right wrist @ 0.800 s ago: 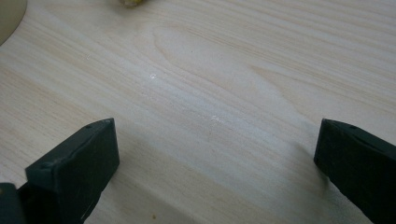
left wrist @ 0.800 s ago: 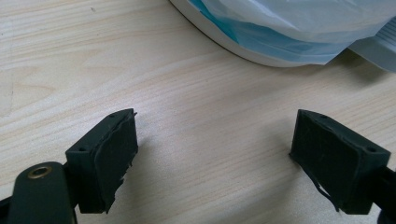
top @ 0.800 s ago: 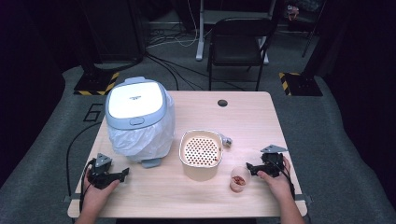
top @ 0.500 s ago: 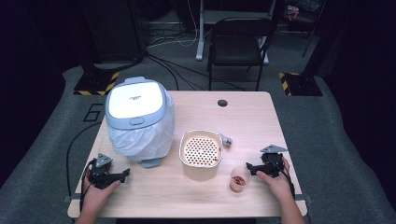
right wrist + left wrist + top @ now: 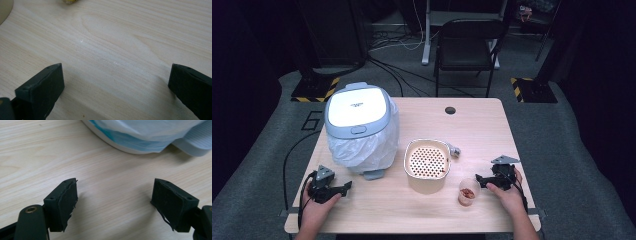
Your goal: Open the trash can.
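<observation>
A pale blue rice cooker (image 5: 359, 125) with a white lid stands on the left of the wooden table (image 5: 482, 125), a thin plastic bag around its body. Its lower edge (image 5: 140, 137) shows at the top of the left gripper view. A beige perforated basket (image 5: 427, 164) sits mid-table, and a small clear cup of reddish-brown bits (image 5: 468, 191) stands to its right. My left gripper (image 5: 346, 187) rests near the front left edge, open, nothing between its jaws (image 5: 113, 203). My right gripper (image 5: 479, 180) lies just right of the cup, open over bare wood (image 5: 116, 85).
A small grey piece (image 5: 455, 150) lies behind the basket's right side. A dark round hole (image 5: 450, 110) marks the table's far edge. A black chair (image 5: 469, 45) stands behind the table, with cables and yellow-black striped blocks on the floor.
</observation>
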`<state>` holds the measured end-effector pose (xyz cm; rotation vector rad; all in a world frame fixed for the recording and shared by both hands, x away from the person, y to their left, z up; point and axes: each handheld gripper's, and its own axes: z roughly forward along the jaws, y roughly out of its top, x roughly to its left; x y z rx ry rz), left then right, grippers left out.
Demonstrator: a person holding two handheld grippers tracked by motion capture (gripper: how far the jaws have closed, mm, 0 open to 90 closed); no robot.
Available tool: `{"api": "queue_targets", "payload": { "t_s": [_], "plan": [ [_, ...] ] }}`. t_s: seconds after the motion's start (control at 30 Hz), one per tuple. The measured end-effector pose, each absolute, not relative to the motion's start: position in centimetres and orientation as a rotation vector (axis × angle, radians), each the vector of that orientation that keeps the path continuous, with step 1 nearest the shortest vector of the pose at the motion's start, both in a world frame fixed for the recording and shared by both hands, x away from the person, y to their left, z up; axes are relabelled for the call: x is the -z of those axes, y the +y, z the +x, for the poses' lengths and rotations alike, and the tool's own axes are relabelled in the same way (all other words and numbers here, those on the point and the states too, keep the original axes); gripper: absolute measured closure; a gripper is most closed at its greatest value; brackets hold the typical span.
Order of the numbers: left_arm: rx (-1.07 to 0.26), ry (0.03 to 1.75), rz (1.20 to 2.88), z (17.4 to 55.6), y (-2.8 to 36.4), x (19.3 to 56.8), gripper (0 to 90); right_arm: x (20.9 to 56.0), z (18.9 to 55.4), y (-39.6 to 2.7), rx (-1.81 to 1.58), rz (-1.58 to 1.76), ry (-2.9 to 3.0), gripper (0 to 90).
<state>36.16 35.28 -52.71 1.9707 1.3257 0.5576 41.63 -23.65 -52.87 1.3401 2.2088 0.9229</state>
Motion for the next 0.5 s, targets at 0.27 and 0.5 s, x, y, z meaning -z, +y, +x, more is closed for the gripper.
{"api": "queue_targets", "payload": {
  "t_s": [0.27, 0.5],
  "plan": [
    [-0.486, 1.239, 1.994, 34.9, 33.2, 51.5, 22.0, 52.9, 41.6, -23.8, -0.922, 1.325, 2.223, 0.0],
    [-0.461, 1.207, 1.983, 34.5, 32.4, 51.1, 22.3, 52.9, 41.5, -23.7, -0.924, 1.338, 2.219, 0.0]
  ]
}}
